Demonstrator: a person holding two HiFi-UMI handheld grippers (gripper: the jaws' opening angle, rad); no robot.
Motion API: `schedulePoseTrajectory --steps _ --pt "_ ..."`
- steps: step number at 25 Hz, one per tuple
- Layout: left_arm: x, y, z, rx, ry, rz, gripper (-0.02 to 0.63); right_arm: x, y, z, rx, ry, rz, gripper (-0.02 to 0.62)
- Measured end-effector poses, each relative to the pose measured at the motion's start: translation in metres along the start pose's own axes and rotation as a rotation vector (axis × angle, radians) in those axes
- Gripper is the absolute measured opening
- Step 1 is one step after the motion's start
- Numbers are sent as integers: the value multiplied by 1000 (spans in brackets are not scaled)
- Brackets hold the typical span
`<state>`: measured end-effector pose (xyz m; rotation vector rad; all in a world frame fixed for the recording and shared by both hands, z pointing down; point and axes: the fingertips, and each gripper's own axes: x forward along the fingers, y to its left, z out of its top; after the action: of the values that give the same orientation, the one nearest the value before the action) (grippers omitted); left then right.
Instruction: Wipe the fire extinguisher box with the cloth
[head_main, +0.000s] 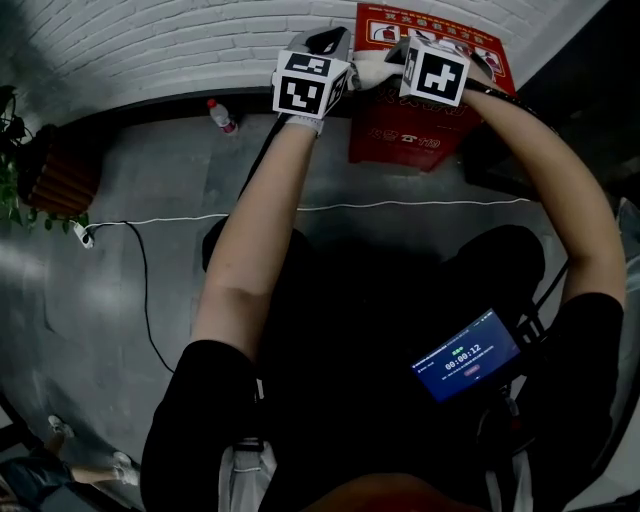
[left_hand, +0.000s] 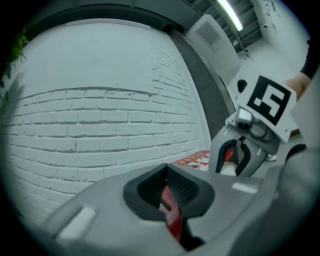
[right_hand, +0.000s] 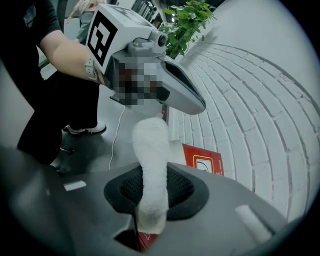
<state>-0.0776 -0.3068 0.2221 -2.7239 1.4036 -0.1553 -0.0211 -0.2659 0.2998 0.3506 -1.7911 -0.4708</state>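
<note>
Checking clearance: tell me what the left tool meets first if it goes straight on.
Probably the white brick wall, straight ahead of the left tool; the red fire extinguisher box lies lower right of that line, though depth is unclear.

Black short-sleeved top (head_main: 330, 320); grey left hand-held gripper (left_hand: 167, 185), grey right hand-held gripper (right_hand: 152, 195) (black-and-white marker cubes (head_main: 310, 82) (head_main: 436, 72))

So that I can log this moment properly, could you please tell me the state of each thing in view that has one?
White terry cloth: clamped between the jaws of the right gripper.
Left gripper: jaws together, nothing between them.
Red fire extinguisher box: standing against the white brick wall.
Clear plastic bottle: red cap on.
Black device screen: lit, showing a timer.
</note>
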Motion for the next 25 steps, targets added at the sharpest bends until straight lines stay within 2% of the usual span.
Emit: schedulePoseTrajectory --steps 4,9,13,20,25 --pt "-12 -2 8 6 -50 30 -2 -13 4 -6 21 -30 -43 92" --pt "-16 -13 2 15 -46 27 -2 -15 15 -16 -2 -39 -121 92" --pt "-19 -22 -11 3 -28 45 -2 -10 14 -21 -28 -60 -263 92" --pt "-26 -37 -50 -19 7 24 -2 -13 1 -9 -32 -76 -563 94" --pt "-26 -30 -64 -79 6 30 -2 -43 -23 -15 12 -87 -688 94"
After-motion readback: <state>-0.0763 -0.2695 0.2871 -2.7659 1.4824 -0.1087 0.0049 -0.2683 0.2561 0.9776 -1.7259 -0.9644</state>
